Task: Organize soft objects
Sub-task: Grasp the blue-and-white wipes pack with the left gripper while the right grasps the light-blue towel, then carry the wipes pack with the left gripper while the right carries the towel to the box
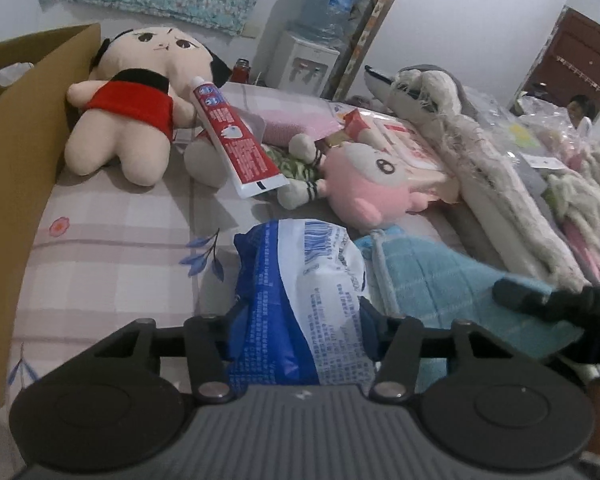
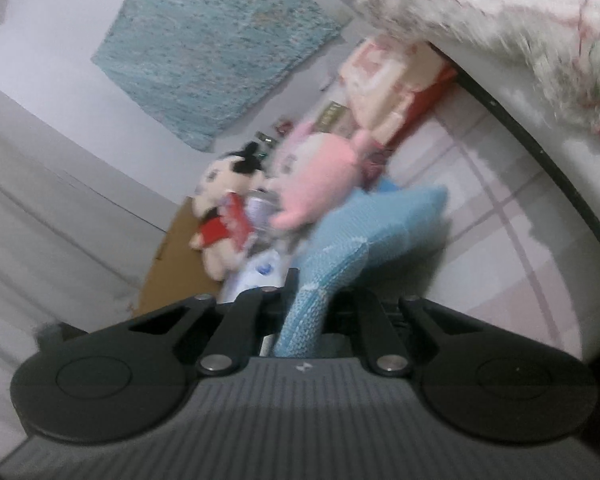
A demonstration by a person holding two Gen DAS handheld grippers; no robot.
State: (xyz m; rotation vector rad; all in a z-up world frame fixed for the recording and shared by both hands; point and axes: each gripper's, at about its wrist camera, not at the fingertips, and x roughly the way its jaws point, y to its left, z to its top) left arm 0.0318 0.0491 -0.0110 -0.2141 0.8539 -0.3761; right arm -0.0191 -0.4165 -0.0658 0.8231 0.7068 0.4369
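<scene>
My left gripper (image 1: 300, 316) is shut on a blue and white plastic pack (image 1: 300, 296), held just above the checked bedsheet (image 1: 112, 248). My right gripper (image 2: 312, 300) is shut on a light blue knitted towel (image 2: 364, 228); the towel (image 1: 432, 280) and the right gripper's black finger (image 1: 540, 300) also show in the left wrist view. Beyond lie a doll in a red dress (image 1: 140, 100), a pink plush (image 1: 376, 188), a red toothpaste tube (image 1: 236, 140) and a grey-white plush shark (image 1: 460, 140).
An open cardboard box (image 1: 20, 152) stands at the left edge of the bed. Wrapped packs (image 1: 400, 136) and cream knitwear (image 1: 580, 188) pile at the right. A water dispenser (image 1: 312, 48) stands by the far wall. The right wrist view is tilted and blurred.
</scene>
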